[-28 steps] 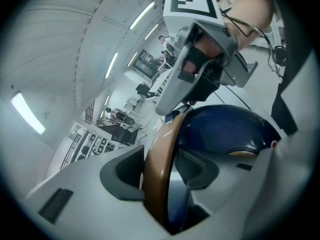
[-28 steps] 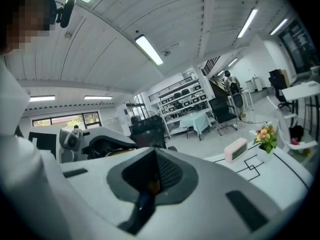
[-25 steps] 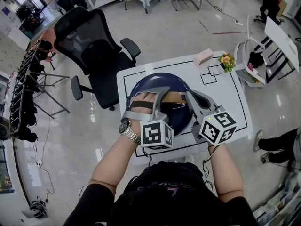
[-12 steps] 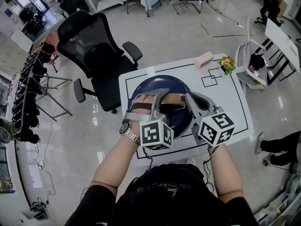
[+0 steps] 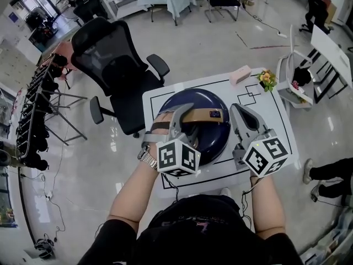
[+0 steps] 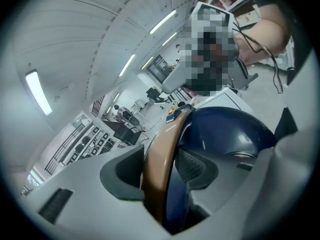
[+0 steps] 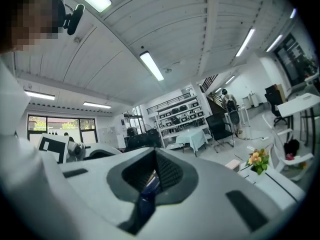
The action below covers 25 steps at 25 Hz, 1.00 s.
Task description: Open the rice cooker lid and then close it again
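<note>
Now: one rice cooker; left gripper jaws clamp its one tan handle; right gripper jaws closed.

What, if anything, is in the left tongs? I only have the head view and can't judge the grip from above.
Observer: In the left gripper view the left tongs are shut on the brown handle, with a pad on each side of it.
Operator: And the right tongs?
Observer: The right gripper view shows the right tongs shut, pads together, with nothing held between them.
</note>
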Tool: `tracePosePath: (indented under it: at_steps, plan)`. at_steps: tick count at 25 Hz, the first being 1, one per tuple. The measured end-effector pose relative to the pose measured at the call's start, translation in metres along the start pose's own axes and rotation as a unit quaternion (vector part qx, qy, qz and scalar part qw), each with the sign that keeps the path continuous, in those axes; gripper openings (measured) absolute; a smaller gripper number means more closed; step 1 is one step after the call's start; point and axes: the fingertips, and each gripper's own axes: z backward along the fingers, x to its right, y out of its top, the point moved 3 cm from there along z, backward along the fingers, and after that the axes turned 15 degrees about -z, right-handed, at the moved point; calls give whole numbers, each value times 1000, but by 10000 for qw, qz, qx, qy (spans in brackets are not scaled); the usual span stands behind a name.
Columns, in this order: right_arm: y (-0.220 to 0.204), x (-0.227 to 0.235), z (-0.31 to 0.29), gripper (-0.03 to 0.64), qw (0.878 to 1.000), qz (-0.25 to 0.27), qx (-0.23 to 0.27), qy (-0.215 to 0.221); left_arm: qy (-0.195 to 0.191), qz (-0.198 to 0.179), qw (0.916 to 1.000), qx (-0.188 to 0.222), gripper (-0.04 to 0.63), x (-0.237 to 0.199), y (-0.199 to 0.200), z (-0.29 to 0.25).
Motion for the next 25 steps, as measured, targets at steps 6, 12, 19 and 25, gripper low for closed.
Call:
tracePosePath:
  at_steps: [6, 12, 19, 25]
  plan:
    - [11, 9, 10, 2, 9997, -29, 170, -160, 226, 378, 9987, 251, 190, -15, -6, 15]
    - [11, 4, 12, 2, 9996, -12, 174, -207, 513, 848, 9937, 527, 187, -33, -18, 34]
    - [8, -10, 6, 2, 9997, 60, 163, -150, 876, 1698, 9775, 895, 183, -56, -46, 63]
    - [-2, -27, -2, 2, 9999, 76, 120, -20, 1222, 2183, 9632, 980, 172, -71, -71, 87]
